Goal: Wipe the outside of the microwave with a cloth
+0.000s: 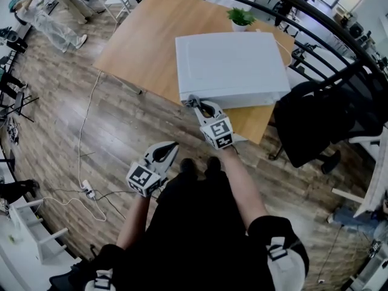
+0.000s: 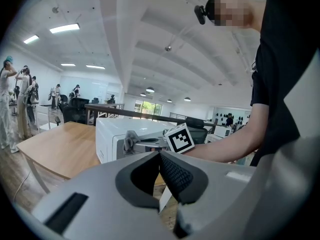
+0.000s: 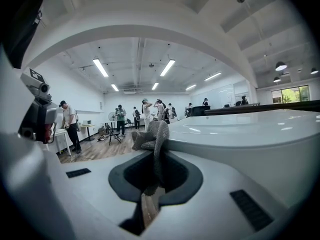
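Wooden plank flooring (image 1: 121,120) runs under a light wood bench (image 1: 145,47) in an open, white-ceilinged room where other people stand in the background. On the bench's near end sits a white microwave (image 1: 230,65). A black chair (image 1: 315,120) stands just to its right. The right gripper (image 1: 197,103) reaches to the microwave's near left corner, and its jaws are clamped on a grey cloth (image 3: 152,134). The bunched end of the cloth pokes out past the jaw tips and lies against the microwave's white casing. The left gripper (image 1: 171,145) hangs lower, over the floor and clear of the bench, with its jaws together and nothing between them. A small green plant (image 1: 241,18) stands behind the microwave.
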### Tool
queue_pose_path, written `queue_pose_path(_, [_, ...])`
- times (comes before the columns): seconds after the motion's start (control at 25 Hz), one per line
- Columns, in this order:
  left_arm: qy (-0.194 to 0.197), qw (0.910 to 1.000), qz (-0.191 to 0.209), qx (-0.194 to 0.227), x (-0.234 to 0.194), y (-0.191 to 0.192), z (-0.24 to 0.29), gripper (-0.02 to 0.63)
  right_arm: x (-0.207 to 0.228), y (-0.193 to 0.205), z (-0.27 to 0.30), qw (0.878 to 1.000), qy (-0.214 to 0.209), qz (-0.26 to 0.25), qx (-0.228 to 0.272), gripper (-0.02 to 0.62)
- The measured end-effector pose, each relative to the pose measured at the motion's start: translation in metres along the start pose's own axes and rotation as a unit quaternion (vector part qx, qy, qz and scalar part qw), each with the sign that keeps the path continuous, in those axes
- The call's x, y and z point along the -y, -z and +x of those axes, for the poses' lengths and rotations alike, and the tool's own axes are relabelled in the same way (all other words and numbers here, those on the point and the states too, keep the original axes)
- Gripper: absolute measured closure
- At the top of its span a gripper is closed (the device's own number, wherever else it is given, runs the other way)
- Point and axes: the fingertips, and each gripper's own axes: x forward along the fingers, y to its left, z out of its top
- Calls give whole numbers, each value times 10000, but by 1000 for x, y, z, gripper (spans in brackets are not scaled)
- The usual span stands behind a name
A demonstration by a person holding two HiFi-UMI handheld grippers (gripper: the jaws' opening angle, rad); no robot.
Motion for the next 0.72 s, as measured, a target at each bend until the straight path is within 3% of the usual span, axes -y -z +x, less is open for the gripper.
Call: queue_pose_path(0.72, [102,9999,42,29,14,-11,32,603,50,8,-37,9996,265,-77,-96,577])
